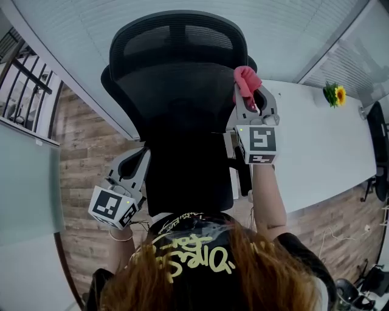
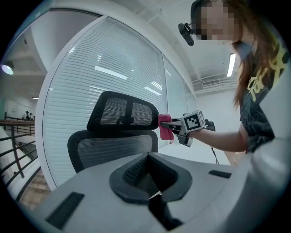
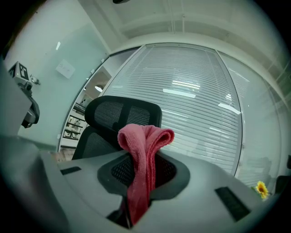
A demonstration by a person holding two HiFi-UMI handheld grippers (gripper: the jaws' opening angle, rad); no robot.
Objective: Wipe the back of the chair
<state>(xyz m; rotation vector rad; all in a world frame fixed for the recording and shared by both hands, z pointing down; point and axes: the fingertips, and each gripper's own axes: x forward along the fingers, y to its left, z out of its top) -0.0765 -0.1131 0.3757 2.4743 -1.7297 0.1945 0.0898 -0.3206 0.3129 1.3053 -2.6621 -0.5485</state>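
Note:
A black mesh office chair (image 1: pixel 176 115) with a headrest (image 1: pixel 173 39) stands in front of me, its back toward me. My right gripper (image 1: pixel 249 100) is shut on a folded pink cloth (image 1: pixel 246 79), held at the upper right edge of the chair back, just below the headrest. In the right gripper view the cloth (image 3: pixel 143 145) hangs out of the jaws with the chair (image 3: pixel 113 113) behind it. My left gripper (image 1: pixel 130 173) is low at the chair's left side, shut with nothing in it. The left gripper view shows the chair back (image 2: pixel 113 150) and the cloth (image 2: pixel 164 127).
A long white table (image 1: pixel 322 146) runs along the right with a yellow flower (image 1: pixel 335 94) on it. A wall of white blinds (image 1: pixel 182 12) stands behind the chair. A dark railing (image 1: pixel 24 85) is at far left, another dark chair (image 1: pixel 380 152) at the right edge.

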